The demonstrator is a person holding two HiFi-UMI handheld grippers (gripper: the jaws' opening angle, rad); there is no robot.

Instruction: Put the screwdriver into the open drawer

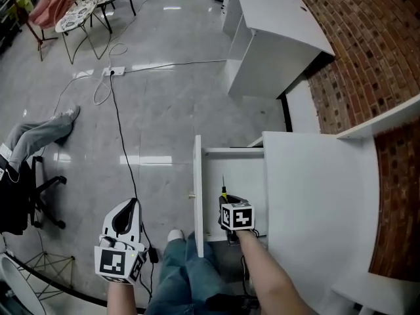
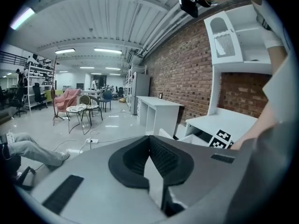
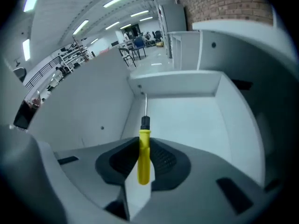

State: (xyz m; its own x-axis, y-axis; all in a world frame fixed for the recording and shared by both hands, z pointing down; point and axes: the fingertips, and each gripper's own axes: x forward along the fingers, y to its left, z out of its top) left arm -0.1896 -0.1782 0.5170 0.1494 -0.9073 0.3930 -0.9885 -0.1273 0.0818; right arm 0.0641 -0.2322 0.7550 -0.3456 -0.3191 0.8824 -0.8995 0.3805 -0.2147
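The white drawer (image 1: 197, 195) stands pulled out of the white desk (image 1: 315, 195). In the head view, my right gripper (image 1: 227, 201) hangs over the drawer's near end and points steeply down into it. It is shut on a screwdriver (image 1: 223, 188) with a yellow handle. In the right gripper view the screwdriver (image 3: 144, 157) sits between the black pads of the right gripper (image 3: 145, 146). Its metal shaft reaches toward the drawer's bare floor (image 3: 196, 120). My left gripper (image 1: 130, 209) is low at the left, over the floor, well away from the drawer. The left gripper (image 2: 149, 141) is shut, with nothing in it.
A second white desk (image 1: 275, 31) stands further off against the brick wall (image 1: 367, 44). A power strip (image 1: 113, 71) and its black cable lie on the grey floor. Chairs (image 1: 85, 8) stand at the far left. A seated person's legs (image 1: 39, 133) and an office chair (image 1: 39, 195) are at the left.
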